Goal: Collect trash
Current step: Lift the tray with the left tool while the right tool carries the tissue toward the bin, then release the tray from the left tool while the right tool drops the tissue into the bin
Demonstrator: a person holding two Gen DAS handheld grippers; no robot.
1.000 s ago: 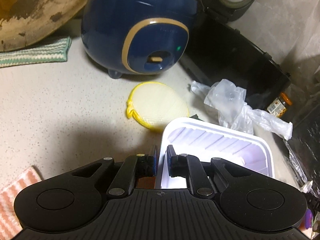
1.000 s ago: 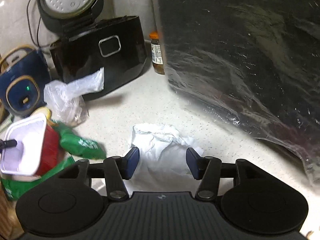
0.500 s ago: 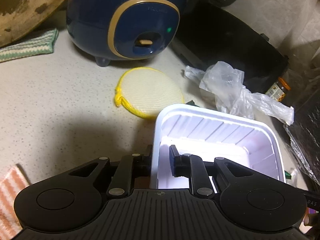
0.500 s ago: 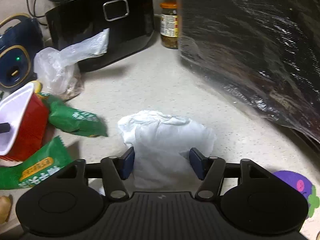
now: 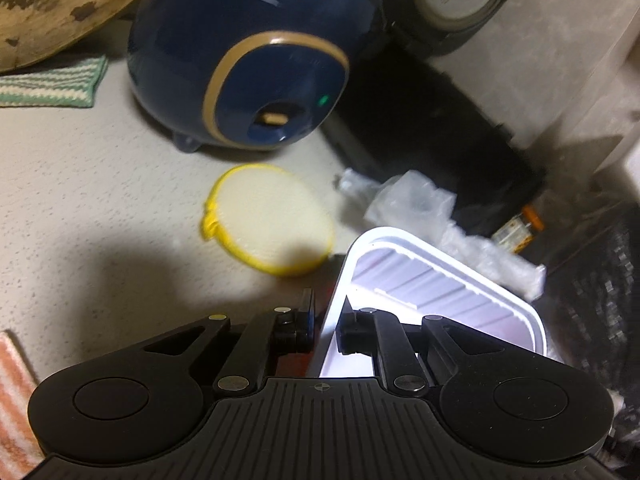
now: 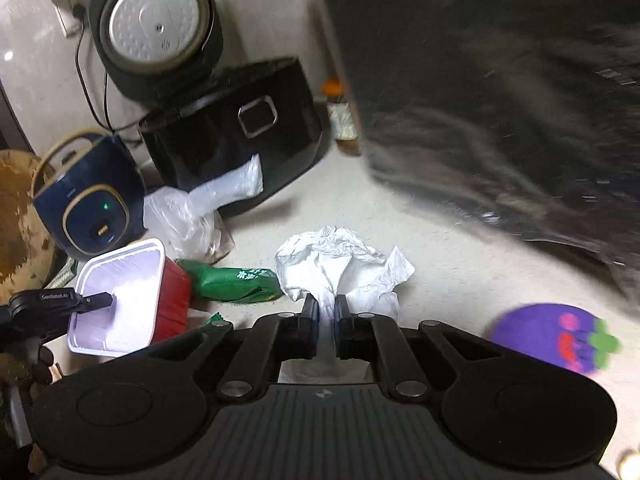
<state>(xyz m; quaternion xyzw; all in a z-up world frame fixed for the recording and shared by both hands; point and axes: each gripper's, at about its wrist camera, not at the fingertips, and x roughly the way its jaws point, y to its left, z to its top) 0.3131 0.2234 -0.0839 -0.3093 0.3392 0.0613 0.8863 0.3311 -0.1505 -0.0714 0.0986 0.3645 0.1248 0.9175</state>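
Jaws of the right tool point(image 6: 326, 312) have just been closing and now pinch a crumpled white tissue point(image 6: 340, 256) at the lower centre of the right wrist view; the tissue bunches between the pads and fans out above them over the pale speckled counter point(image 6: 440, 248).

To its left lies a green snack wrapper point(image 6: 236, 284), touching the red outer wall of a white-lined tray point(image 6: 120, 280) at the left of the frame. The left tool point(image 5: 327, 316) stands narrow and clamps the near wall of this tray, one finger outside and one inside, with the tray tilted at lower right in the left wrist view.

Beyond the tray, a clear plastic bag point(image 6: 188, 216) rests against a black rice cooker point(image 6: 240, 136) with its lid raised. A navy blue appliance point(image 5: 244, 72) with a green lamp stands at the upper centre of the left wrist view; a round yellow-edged pad point(image 5: 272, 224) lies flat below it. A large black bag point(image 6: 500, 100) fills the upper right of the right wrist view, blurred. A purple pad point(image 6: 552, 336) lies at lower right.
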